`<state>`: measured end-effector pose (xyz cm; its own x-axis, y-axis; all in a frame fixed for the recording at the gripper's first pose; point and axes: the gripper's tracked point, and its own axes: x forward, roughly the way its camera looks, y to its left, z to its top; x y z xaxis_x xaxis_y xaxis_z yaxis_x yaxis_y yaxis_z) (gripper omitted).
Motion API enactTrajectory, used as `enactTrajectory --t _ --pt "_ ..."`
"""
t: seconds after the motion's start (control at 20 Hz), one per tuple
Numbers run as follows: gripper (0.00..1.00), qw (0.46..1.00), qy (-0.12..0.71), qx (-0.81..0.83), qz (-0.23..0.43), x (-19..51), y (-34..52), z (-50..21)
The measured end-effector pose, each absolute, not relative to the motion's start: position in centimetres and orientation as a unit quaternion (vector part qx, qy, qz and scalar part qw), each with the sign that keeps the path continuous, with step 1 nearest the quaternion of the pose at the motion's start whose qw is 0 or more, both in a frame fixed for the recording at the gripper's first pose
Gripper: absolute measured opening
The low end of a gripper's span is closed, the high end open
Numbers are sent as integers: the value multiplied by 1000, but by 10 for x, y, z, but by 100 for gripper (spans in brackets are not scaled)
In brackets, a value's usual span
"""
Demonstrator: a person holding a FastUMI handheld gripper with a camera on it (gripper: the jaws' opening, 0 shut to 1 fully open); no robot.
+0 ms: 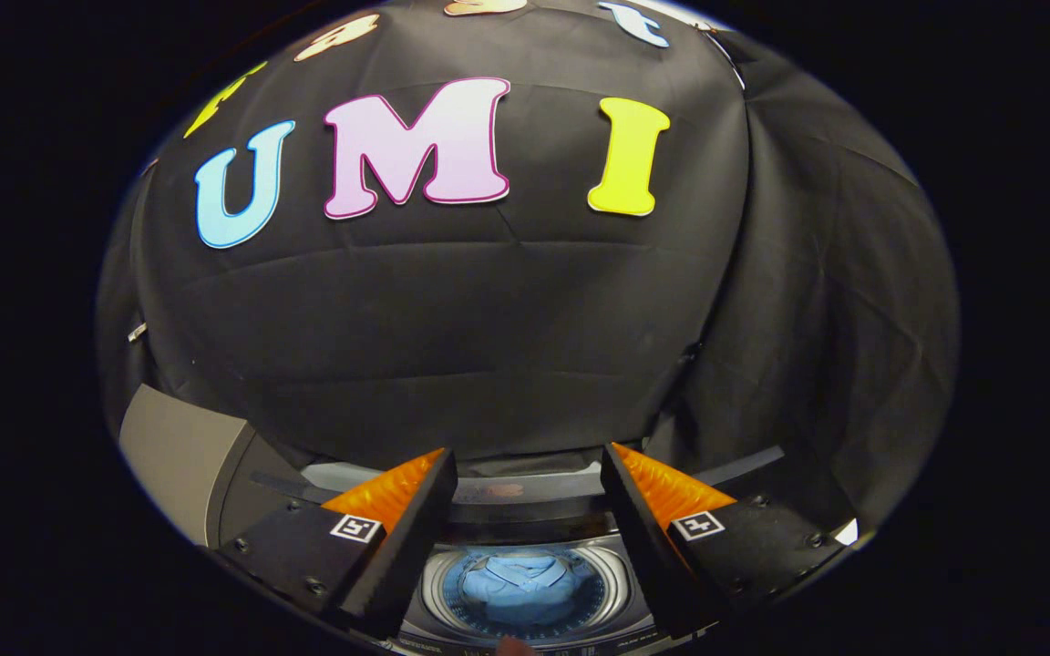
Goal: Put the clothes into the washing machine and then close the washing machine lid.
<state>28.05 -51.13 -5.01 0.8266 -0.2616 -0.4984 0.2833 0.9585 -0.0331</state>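
A handheld gripper (525, 469) hangs above a top-loading washing machine (598, 583) in a booth walled with black cloth (452, 319). Its two fingers (397, 510) stand spread wide apart, released, with nothing pressed between them. Below and between the fingers, the machine's round drum (525, 588) lies open to view, and a light blue collared shirt (520, 583) rests inside it on the drum floor, well apart from either finger. The lid (525, 492) stands raised at the back of the opening, a dark, glossy panel just beyond the fingertips, so the machine is not yet closed. A grey panel (179, 456), part of the machine's body or something beside it, shows off the left finger; which of the two cannot be told.
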Motion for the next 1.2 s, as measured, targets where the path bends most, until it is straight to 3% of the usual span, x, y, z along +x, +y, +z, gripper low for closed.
enactTrajectory --t 1.2 --pt "98 959 248 31 -130 234 -501 -65"
